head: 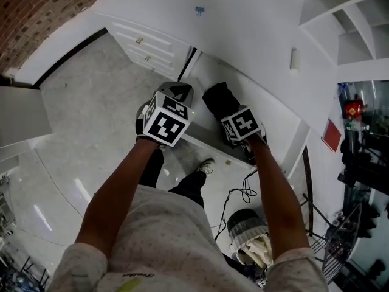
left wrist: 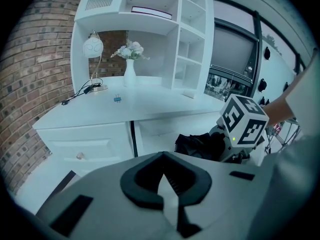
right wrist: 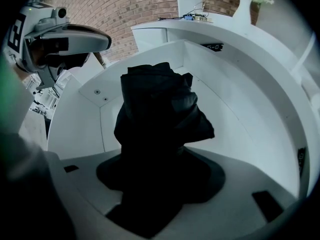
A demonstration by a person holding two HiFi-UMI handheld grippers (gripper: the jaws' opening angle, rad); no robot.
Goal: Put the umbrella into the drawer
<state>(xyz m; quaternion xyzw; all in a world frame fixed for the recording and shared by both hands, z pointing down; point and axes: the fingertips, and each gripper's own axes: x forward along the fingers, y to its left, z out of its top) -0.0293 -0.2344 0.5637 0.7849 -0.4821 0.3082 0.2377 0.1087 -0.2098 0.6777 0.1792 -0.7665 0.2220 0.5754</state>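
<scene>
A lamp point(left wrist: 93, 48), a vase point(left wrist: 129, 75) and a blue clip point(left wrist: 117, 99) are carried by the white tabletop point(left wrist: 160, 103), upper left; the drawer point(right wrist: 250, 114) is open.

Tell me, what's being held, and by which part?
The right gripper holds the umbrella by its near end. The left gripper is shut on nothing.

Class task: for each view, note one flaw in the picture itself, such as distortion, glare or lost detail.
Head view: the desk's straight edges bow, and glare streaks the floor. Left gripper view: black corners ring the picture and the brick wall curves. Right gripper view: the umbrella is so dark its folds barely show against the white drawer.
</scene>
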